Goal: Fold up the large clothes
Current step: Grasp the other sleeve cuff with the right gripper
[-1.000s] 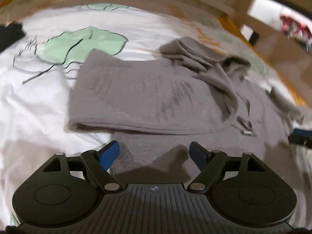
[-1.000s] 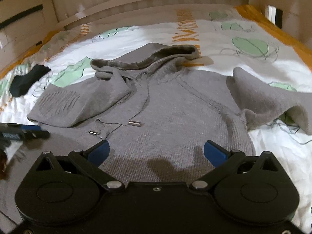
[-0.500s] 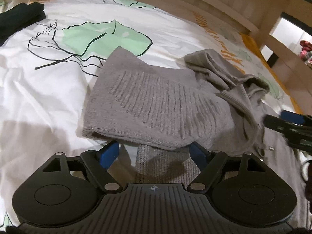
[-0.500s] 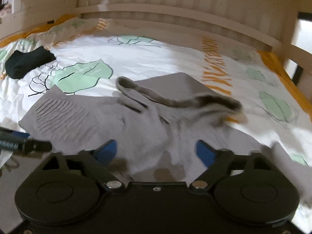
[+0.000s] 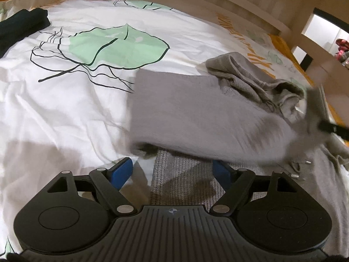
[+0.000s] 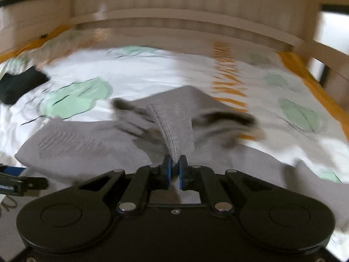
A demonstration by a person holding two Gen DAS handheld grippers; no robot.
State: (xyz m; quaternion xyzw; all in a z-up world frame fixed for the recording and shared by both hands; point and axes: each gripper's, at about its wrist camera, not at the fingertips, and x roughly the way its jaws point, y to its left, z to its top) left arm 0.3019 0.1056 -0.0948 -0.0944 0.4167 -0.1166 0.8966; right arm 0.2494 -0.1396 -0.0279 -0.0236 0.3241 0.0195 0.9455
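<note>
Right gripper [image 6: 173, 167] is seen clenched on a ridge of the grey hoodie [image 6: 174, 122], pinched up at twelve o'clock from its pads. Left gripper [image 5: 172, 170] is held spread and empty over the hem at six o'clock. One sleeve [image 5: 196, 111] is already laid across the body on the bed [image 5: 65, 113]; the other sleeve, hood and final folds are judged outstanding.

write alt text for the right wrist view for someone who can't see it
The right claw is shut on a bunched fold of a grey hoodie that lies on a white bedsheet printed with green leaves. The picture is motion-blurred; a black garment lies far left, a wooden bed frame behind.
</note>
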